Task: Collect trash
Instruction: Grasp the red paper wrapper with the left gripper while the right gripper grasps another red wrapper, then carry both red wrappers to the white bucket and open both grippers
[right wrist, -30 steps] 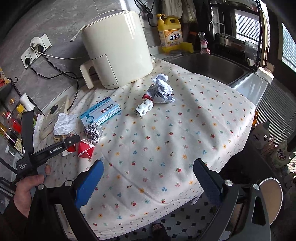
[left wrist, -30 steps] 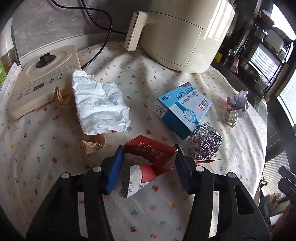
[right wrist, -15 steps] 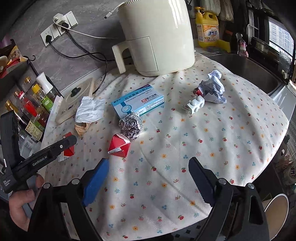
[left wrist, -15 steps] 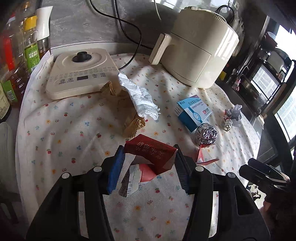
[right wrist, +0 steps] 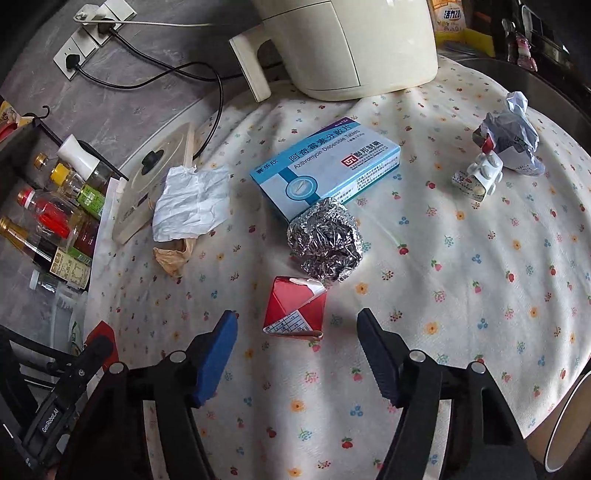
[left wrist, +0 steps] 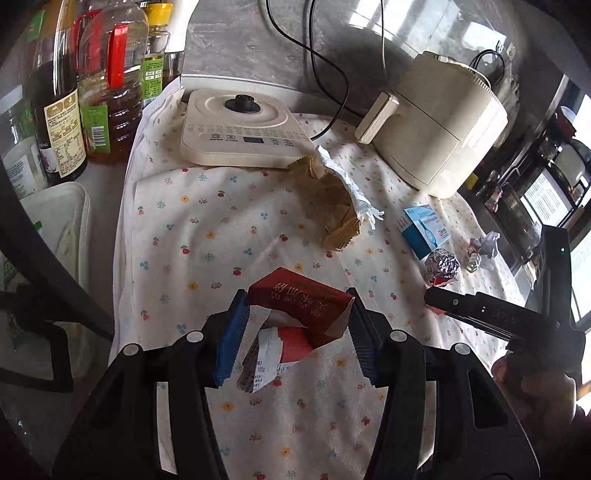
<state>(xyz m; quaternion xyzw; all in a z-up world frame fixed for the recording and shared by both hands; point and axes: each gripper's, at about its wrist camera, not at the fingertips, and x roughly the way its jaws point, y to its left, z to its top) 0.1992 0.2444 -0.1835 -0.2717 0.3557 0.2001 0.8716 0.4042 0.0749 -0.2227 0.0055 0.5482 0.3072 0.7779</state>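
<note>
My left gripper [left wrist: 293,317] is shut on a torn red carton [left wrist: 301,308], held above the flowered tablecloth [left wrist: 207,229]. My right gripper [right wrist: 295,338] hovers just short of a second red carton piece [right wrist: 295,308] lying flat; its jaws are closing and nothing sits between them. Past that piece lie a crumpled foil ball [right wrist: 325,240], a blue medicine box [right wrist: 325,168], white crumpled paper on a brown bag [right wrist: 190,203], a blister pack [right wrist: 480,177] and a paper wad [right wrist: 511,136]. In the left wrist view the right gripper's side [left wrist: 487,314] shows, held by a hand.
A cream air fryer [right wrist: 343,44] and an induction cooker [left wrist: 236,129] stand at the back, cords running to wall sockets [right wrist: 92,35]. Sauce and oil bottles [left wrist: 88,85] crowd the left edge beside a white plastic tub [left wrist: 55,229]. A sink rim [right wrist: 546,85] lies far right.
The left gripper carried the red carton back and left, away from the other trash. The right gripper swept in over the table toward the second red piece, and its jaws narrowed.
</note>
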